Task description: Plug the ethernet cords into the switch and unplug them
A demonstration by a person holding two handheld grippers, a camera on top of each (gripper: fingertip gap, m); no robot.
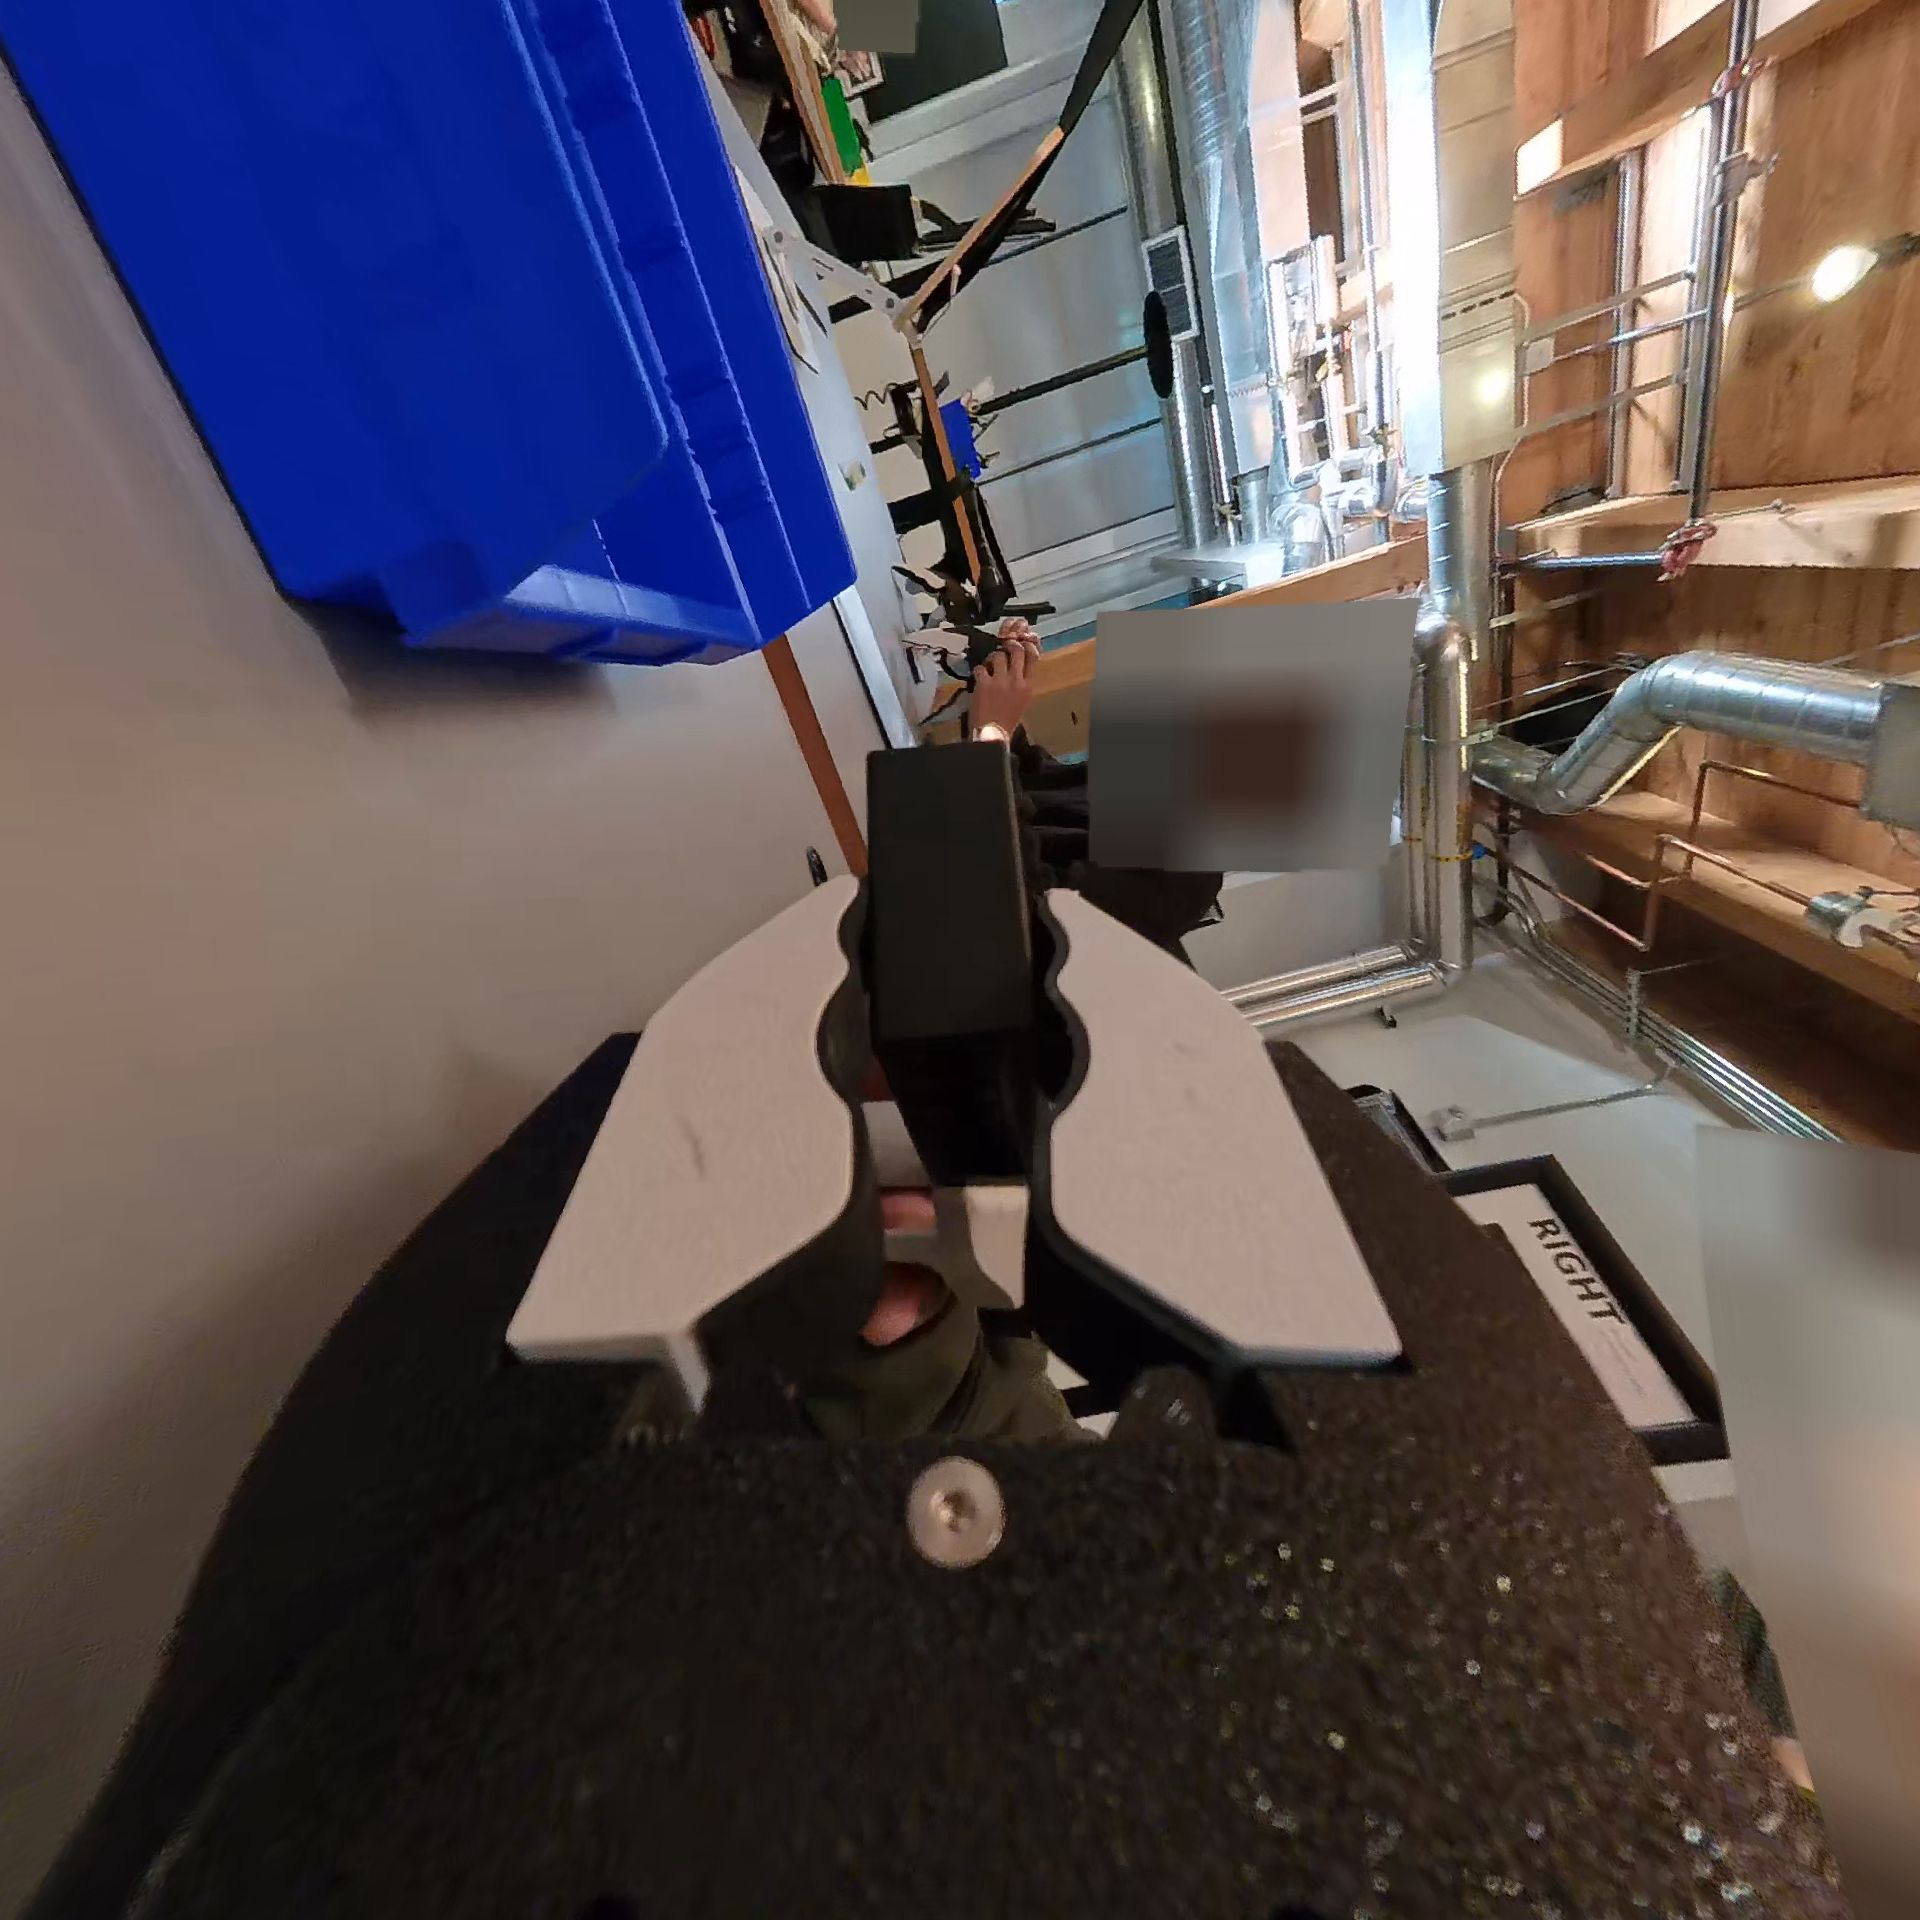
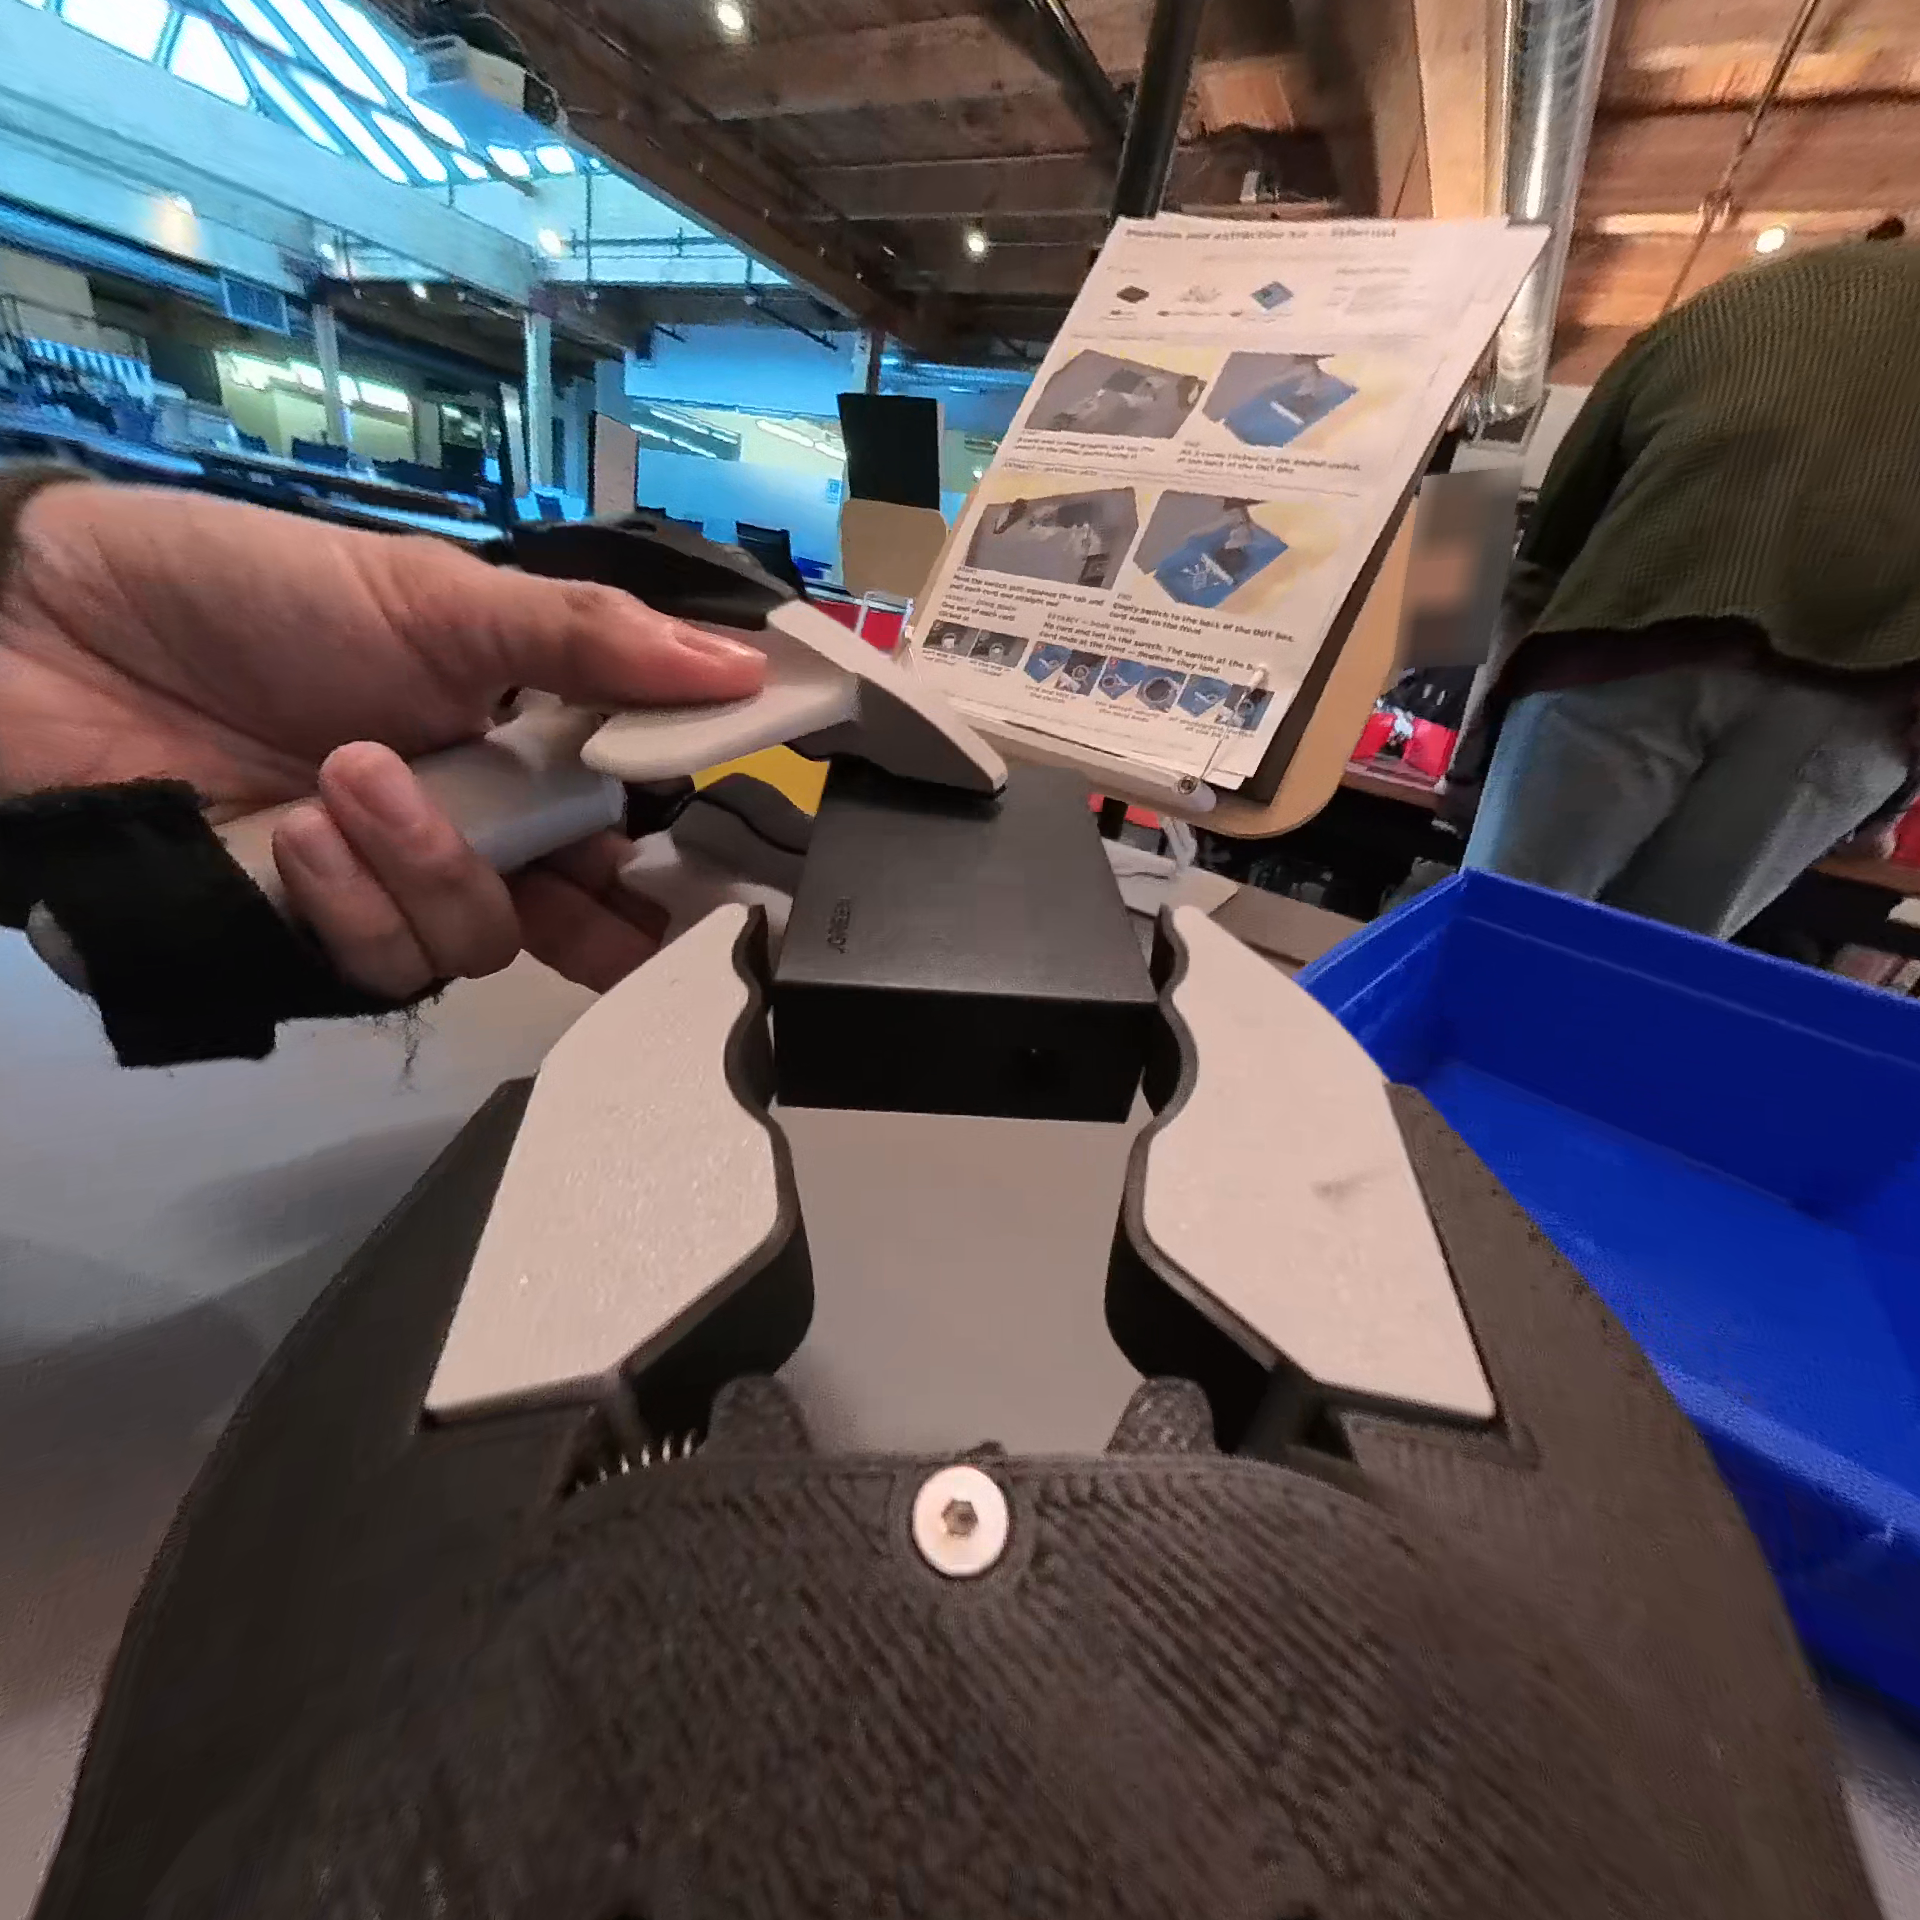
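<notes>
The black switch box point(image 1: 945, 914) is held above the grey table point(image 2: 208, 1195). My left gripper point(image 1: 948, 904) is shut on it, with a finger pressed on each broad face. In the right wrist view the left gripper point(image 2: 914, 748) comes in from the left, held by a hand point(image 2: 312, 665), and clamps the far end of the switch point(image 2: 966, 997) top and bottom. My right gripper point(image 2: 961, 935) closes on the near end, its fingertips against both side walls. Part of the right gripper's body point(image 1: 1590, 1320) shows in the left wrist view. No ethernet cords show in either view.
A blue plastic bin point(image 2: 1662, 1143) stands on the table just right of the right gripper; it also shows in the left wrist view point(image 1: 416, 312). An instruction sheet on a tilted stand point(image 2: 1195, 499) stands behind the switch. A person in a green sweater point(image 2: 1714, 520) stands at the far right.
</notes>
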